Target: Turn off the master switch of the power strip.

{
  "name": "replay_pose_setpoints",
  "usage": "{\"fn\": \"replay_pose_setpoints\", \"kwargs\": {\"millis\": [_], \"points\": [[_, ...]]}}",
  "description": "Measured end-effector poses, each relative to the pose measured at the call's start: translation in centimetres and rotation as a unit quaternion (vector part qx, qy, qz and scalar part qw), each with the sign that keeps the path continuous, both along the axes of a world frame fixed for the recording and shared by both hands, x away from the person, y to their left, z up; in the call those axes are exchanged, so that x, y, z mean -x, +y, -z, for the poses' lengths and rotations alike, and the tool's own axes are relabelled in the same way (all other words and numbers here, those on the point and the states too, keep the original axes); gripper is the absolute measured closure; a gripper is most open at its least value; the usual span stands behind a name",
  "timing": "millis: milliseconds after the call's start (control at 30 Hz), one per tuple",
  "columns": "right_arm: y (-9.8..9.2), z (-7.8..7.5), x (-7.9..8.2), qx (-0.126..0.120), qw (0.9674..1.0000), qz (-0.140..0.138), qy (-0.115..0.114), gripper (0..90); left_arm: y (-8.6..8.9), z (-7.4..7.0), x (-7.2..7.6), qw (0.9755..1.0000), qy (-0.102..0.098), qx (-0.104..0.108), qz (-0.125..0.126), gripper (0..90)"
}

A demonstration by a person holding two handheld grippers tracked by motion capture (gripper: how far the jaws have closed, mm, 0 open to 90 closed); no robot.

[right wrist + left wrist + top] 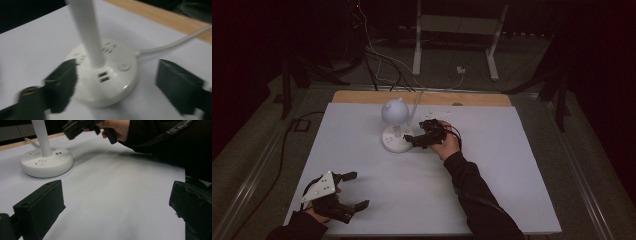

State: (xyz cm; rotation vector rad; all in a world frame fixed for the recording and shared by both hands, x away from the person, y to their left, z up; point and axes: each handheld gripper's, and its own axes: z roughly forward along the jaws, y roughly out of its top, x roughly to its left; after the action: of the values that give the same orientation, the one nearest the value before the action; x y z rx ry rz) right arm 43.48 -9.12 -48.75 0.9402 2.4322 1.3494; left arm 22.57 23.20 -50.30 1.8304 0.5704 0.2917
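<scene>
Looks like a lab or recording room set up for test work, kept dim. Shown by a wooden table [362, 96] covered with a plain white sheet [492, 165], loose cables [382, 65] trailing across a grey floor [257, 135], a white metal stand [457, 35] behind, dark tripod legs [287, 85] at both sides, and metal rails [247, 187] along the table's edges.

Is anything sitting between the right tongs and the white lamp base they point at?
Nothing visible does. The right tongs are open right at the white lamp base, with only bare white tabletop around it. The lamp's stem rises from the base's middle, and its cable trails off behind.
</scene>
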Motion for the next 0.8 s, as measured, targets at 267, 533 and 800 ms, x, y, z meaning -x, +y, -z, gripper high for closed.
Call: {"fn": "replay_pose_setpoints", "kwargs": {"millis": [267,533,800], "points": [[-1.1,-1.3,1.3,0.011,0.9987,-0.047,0.017,0.0,0.0,0.0,0.0,1.0000,-0.001,-0.001,0.000,0.3],[-2.7,-2.8,2.7,0.004,0.9984,-0.056,0.007,0.0,0.0,0.0,0.0,1.0000,0.000,0.000,0.000,0.3],[-4.4,-4.2,5.0,-0.002,0.9974,-0.072,-0.003,0.0,-0.1,0.0,0.0,1.0000,0.000,-0.001,0.001,0.3]]}}
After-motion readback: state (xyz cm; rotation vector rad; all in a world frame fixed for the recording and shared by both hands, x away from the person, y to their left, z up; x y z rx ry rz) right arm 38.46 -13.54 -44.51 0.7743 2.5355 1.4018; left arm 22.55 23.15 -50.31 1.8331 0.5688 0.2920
